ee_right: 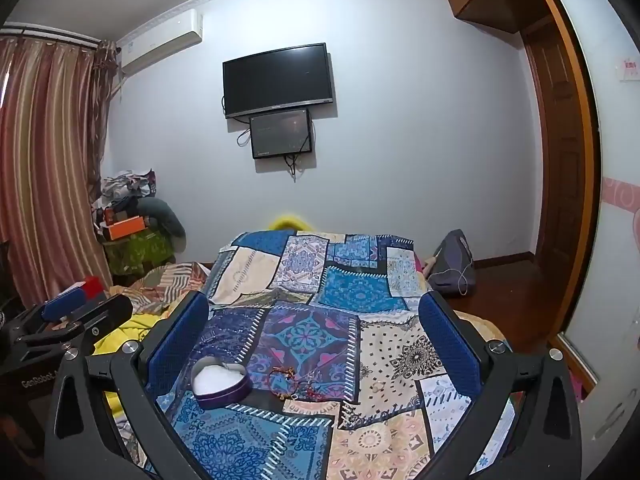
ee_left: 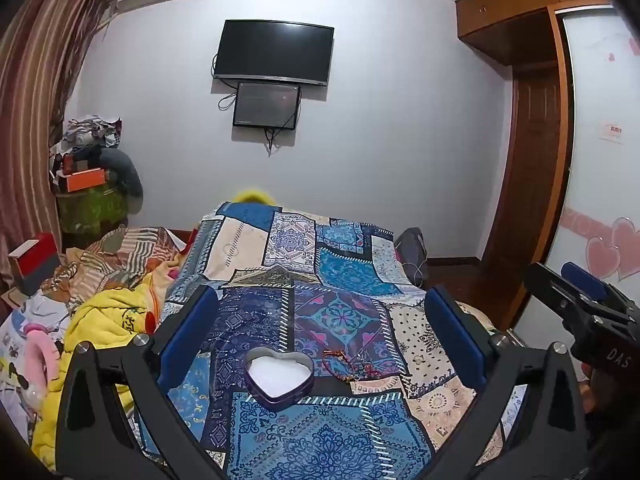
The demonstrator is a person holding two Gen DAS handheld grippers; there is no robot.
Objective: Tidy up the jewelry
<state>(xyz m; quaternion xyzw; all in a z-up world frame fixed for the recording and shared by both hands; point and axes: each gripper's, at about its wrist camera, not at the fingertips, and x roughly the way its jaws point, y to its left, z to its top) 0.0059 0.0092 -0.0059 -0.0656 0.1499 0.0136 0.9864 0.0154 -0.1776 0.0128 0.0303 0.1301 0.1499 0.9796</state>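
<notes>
Left tool (ee_left: 320, 320): jaws spread wide, holding nothing.
Right tool (ee_right: 314, 322): likewise agape, empty.
Heart-shaped tin (ee_left: 279, 376): lidless, on patchwork bedspread (ee_left: 340, 272).
Red beaded bracelet (ee_right: 290, 384): just beside tin.

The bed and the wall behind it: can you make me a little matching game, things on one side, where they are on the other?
Things:
1. Heart tin
2. Red bracelet
3. TV
4. Yellow blanket

Places:
A. On the wall, above a smaller screen
B. On the quilt, just right of the heart tin
C. Heaped left of the quilt
D. On the quilt, open, white inside, between the fingers of the left gripper

Pairs: 1-D, 2-B, 3-A, 4-C
</notes>
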